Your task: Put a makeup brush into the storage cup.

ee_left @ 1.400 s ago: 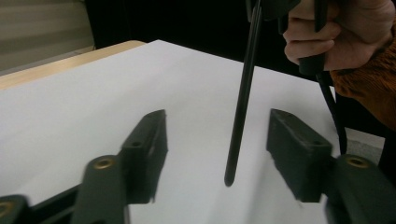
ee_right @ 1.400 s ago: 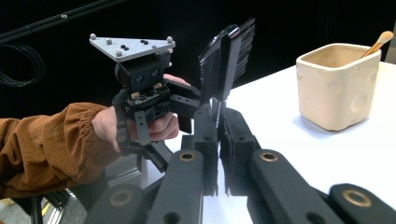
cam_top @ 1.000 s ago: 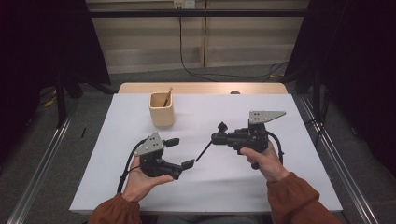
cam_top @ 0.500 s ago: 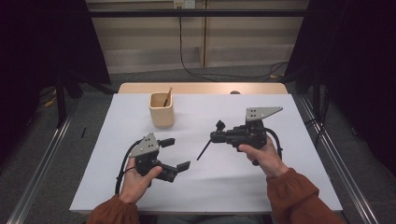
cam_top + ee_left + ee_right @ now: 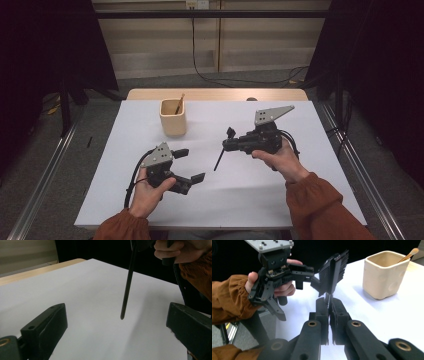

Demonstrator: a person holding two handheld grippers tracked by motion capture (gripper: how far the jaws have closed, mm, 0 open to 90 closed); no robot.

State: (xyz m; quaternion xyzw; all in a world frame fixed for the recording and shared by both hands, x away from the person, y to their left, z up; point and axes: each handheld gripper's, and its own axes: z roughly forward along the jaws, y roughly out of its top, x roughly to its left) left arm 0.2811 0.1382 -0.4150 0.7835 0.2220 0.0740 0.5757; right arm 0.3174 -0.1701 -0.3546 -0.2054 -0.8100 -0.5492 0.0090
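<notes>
In the high view, the right gripper (image 5: 229,145) is seen held above the white table cover (image 5: 310,150), right of the middle, with its jaws pressed together on the upper part of a thin black brush (image 5: 220,159); the brush handle slants down toward the cover, and its bristled head stands up just beyond the jaws. The left gripper (image 5: 190,165) is held low over the cover nearer the front edge, its jaws spread wide with nothing between them. A beige cup (image 5: 173,120) is seen standing farther back on the cover, well apart from both grippers, with a wooden stick (image 5: 179,104) leaning inside it. In the left gripper view, the two black jaws are seen far apart at the bottom corners, and the brush handle (image 5: 128,285) hangs between them farther off, its lower tip just above the cover; whether it touches cannot be told. The right hand (image 5: 175,251) is seen at the top edge. In the right gripper view, the jaws are closed on the brush (image 5: 333,271), whose black bristles fan out above them. The left gripper (image 5: 298,293) and the beige cup (image 5: 384,275) are seen beyond.
</notes>
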